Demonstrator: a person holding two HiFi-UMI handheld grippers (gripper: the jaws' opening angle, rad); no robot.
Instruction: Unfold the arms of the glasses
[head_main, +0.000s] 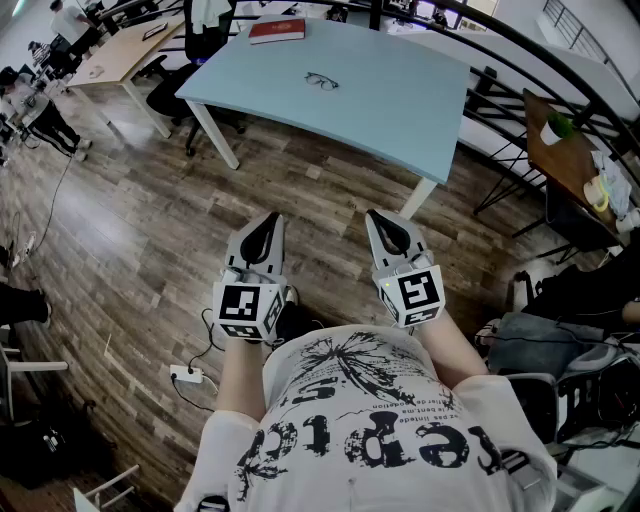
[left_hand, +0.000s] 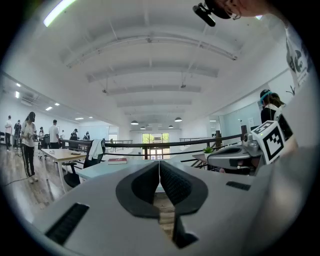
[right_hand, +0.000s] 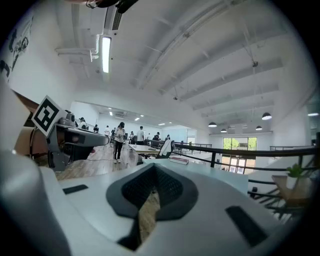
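A pair of dark-framed glasses (head_main: 322, 81) lies folded on the light blue table (head_main: 400, 110), far ahead of me in the head view. My left gripper (head_main: 269, 222) and right gripper (head_main: 378, 220) are held close to my body over the wooden floor, well short of the table. Both point level toward the table. Each has its jaws pressed together with nothing between them. In the left gripper view the shut left gripper (left_hand: 159, 165) faces the table edge (left_hand: 107, 169). The right gripper view shows the right gripper (right_hand: 154, 170) shut too. The glasses cannot be made out in either gripper view.
A red book (head_main: 277, 31) lies at the table's far left corner. A black office chair (head_main: 190, 70) stands left of the table, a wooden desk (head_main: 120, 50) beyond it. A black railing (head_main: 560, 90) runs along the right. A power strip (head_main: 186, 375) lies on the floor.
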